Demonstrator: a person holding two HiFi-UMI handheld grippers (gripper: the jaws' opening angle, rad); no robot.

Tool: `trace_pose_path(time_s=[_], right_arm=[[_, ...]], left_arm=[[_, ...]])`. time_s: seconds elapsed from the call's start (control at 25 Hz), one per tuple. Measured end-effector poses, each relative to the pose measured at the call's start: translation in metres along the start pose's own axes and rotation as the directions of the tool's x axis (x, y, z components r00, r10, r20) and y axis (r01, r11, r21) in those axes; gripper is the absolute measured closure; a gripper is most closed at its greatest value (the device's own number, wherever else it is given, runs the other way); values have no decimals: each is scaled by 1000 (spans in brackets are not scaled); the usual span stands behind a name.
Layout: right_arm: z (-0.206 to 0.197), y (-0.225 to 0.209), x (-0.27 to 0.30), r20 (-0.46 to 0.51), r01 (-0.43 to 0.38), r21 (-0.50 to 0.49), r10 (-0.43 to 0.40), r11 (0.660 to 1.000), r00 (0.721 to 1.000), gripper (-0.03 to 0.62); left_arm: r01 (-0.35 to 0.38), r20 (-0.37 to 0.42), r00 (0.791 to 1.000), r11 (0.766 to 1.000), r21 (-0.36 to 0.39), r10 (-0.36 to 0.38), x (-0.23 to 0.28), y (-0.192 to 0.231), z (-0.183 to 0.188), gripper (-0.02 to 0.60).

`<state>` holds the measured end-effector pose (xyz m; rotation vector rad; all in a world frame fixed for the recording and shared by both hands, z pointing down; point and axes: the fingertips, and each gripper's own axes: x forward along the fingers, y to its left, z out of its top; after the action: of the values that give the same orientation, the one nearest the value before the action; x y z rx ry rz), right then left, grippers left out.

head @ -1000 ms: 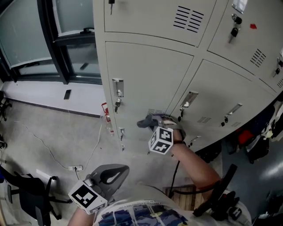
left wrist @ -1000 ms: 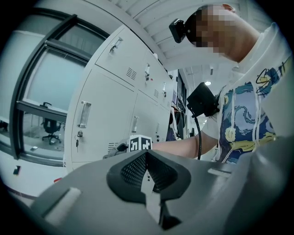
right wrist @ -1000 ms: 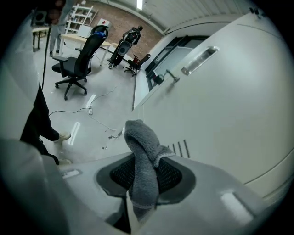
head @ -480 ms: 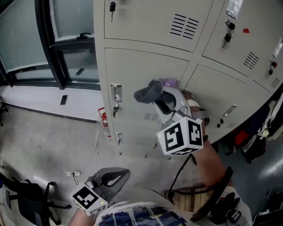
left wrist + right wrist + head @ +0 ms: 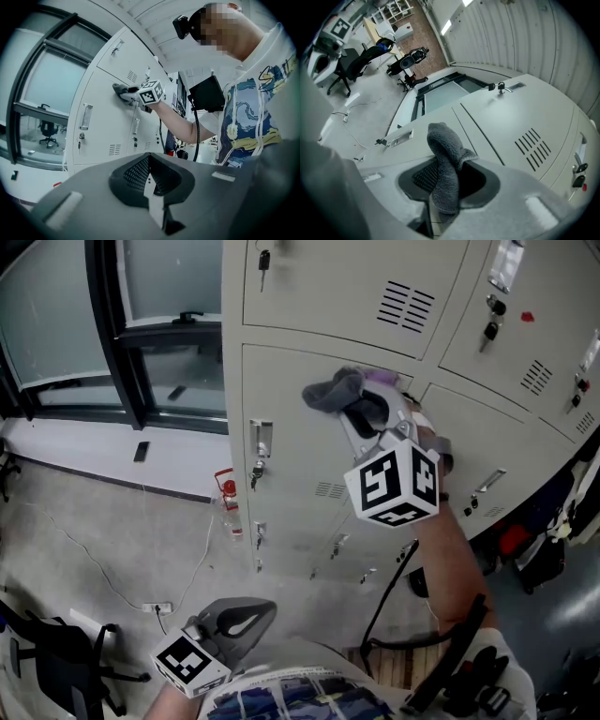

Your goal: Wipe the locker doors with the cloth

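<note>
Left claw [image 5: 236, 617] hangs low at the near left, jaws together on nothing, well apart from the lockers. Locker doors [image 5: 300, 474] are pale grey flat sheet metal, fitted with handles, keys and vent slots. The cloth [image 5: 334, 390] is a grey fleecy rag, bunched and folded. Its free end appears to touch the top edge of a middle-row door, just below the seam under the vented upper door. It is judged soft, light and limp: it will drape rather than push. A hold at mid-fold, leaving a wad ahead of the jaws, suits it. Right claw [image 5: 370, 423] is clamped on that mid-fold, with the wad standing proud of the jaw tips.
</note>
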<state>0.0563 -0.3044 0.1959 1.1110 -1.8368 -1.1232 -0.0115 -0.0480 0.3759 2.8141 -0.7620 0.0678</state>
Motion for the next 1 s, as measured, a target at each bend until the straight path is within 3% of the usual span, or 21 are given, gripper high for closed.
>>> trace_pose_path(time_s=[0.6, 1.0], right_arm=[[-60, 141, 22, -86, -223, 56, 227, 973, 970, 480], [-99, 232, 34, -137, -357, 96, 368, 929, 920, 480]], left_arm=[[-3, -21, 1000, 1000, -6, 3, -2, 4, -2, 580], [-12, -27, 1000, 1000, -1, 12, 0, 7, -5, 580]])
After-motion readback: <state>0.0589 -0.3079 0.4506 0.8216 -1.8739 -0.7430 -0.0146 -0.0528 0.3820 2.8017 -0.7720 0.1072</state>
